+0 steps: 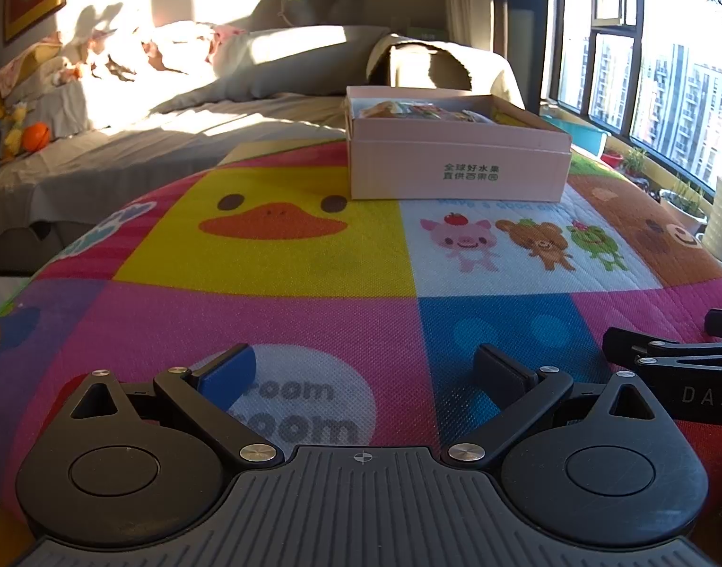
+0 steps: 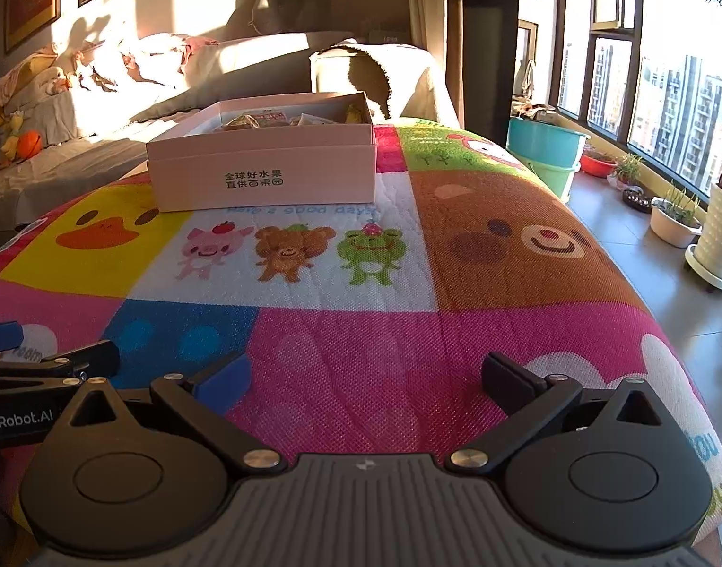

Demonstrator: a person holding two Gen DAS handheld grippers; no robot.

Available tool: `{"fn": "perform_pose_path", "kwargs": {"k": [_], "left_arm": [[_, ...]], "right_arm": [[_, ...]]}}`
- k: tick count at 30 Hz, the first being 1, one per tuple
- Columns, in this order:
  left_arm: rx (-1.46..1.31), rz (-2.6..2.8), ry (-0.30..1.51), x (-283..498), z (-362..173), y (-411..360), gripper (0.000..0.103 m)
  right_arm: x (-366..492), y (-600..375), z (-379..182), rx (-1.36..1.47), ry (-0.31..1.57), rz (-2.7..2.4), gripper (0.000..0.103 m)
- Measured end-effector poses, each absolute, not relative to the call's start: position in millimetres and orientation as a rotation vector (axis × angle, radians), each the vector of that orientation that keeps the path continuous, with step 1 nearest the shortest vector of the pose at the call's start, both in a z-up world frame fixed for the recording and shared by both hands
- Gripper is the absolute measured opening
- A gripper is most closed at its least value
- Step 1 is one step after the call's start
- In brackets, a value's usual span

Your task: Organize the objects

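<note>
The pink box [image 1: 457,167] sits open at the far end of your desk, on the cartoon mat [image 1: 313,255], and its near wall hides most of what is inside. You can make out only the tops of some packets [image 1: 408,108] over the rim; what they are is not readable. The printing on the box front is legible as green characters.

Your left gripper [image 1: 365,371] hovers low over the near end of the mat, level and pointed toward the box, its jaws spread wide with nothing between them. Your right gripper [image 2: 365,373] sits alongside in the same pose, jaws likewise apart and empty. Both are well short of the box.

In the left wrist view the other gripper is cut off at the right edge. The right wrist view adds the turquoise bucket [image 2: 545,141] beside the desk and the white plant pots [image 2: 675,224] on the floor by the window. The orange ball [image 1: 34,136] on the sofa appears in both.
</note>
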State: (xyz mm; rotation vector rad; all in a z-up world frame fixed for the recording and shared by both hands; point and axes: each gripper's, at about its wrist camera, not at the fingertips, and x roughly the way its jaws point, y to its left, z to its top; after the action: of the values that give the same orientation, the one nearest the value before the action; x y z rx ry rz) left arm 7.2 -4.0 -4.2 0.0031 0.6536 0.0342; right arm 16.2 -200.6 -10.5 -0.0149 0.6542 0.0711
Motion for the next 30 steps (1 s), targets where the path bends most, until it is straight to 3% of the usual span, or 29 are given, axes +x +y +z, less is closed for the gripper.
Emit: {"fn": "perform_pose_path", "kwargs": {"k": [30], "left_arm": [[-0.01,0.034,0.655,8.6,-4.0,-2.6,0.103]], "right_arm": [[16.4,-201.2,-10.8,-0.012,0.656,0.073,0.103]]}}
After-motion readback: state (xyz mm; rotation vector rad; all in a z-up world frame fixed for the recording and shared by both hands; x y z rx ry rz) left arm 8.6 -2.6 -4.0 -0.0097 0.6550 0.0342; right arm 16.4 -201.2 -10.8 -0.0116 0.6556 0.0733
